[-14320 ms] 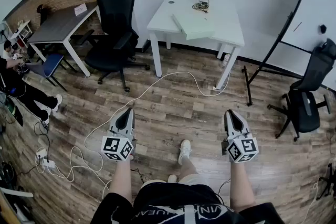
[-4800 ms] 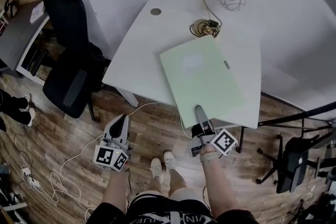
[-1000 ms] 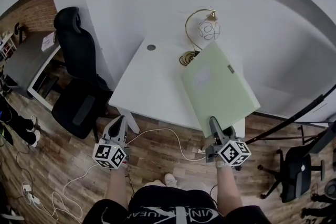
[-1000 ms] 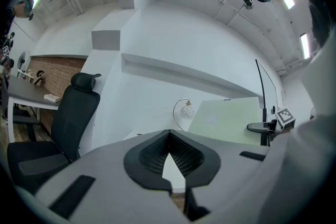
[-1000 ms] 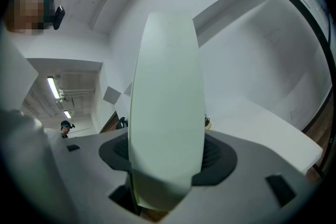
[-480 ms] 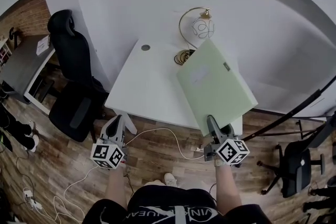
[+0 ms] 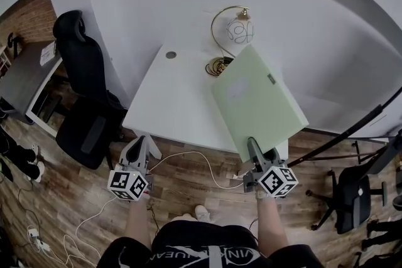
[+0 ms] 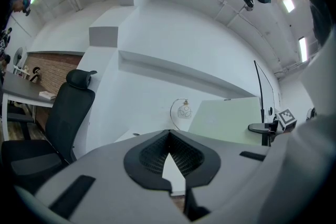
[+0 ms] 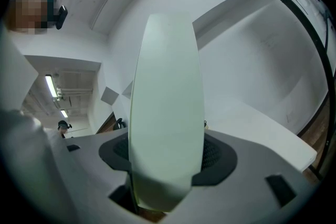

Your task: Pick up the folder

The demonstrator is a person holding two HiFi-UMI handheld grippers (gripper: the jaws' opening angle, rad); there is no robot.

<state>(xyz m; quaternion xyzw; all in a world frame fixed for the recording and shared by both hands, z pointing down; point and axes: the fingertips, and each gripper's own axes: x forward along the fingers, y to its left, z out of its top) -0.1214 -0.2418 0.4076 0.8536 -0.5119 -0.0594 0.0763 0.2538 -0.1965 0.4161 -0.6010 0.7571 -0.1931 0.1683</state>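
Nearest you, your left gripper (image 7: 139, 147) hangs level before the white table's (image 7: 176, 97) front edge, its jaws closed together on nothing. Your right gripper (image 7: 253, 147) has its jaws clamped on the near edge of the pale green folder (image 7: 257, 97), which is held over the table's right side. Its far corner reaches toward the lamp (image 7: 237, 31).

The white table (image 7: 169, 103) bears 1 arched globe lamp (image 7: 239, 31) at its back edge.
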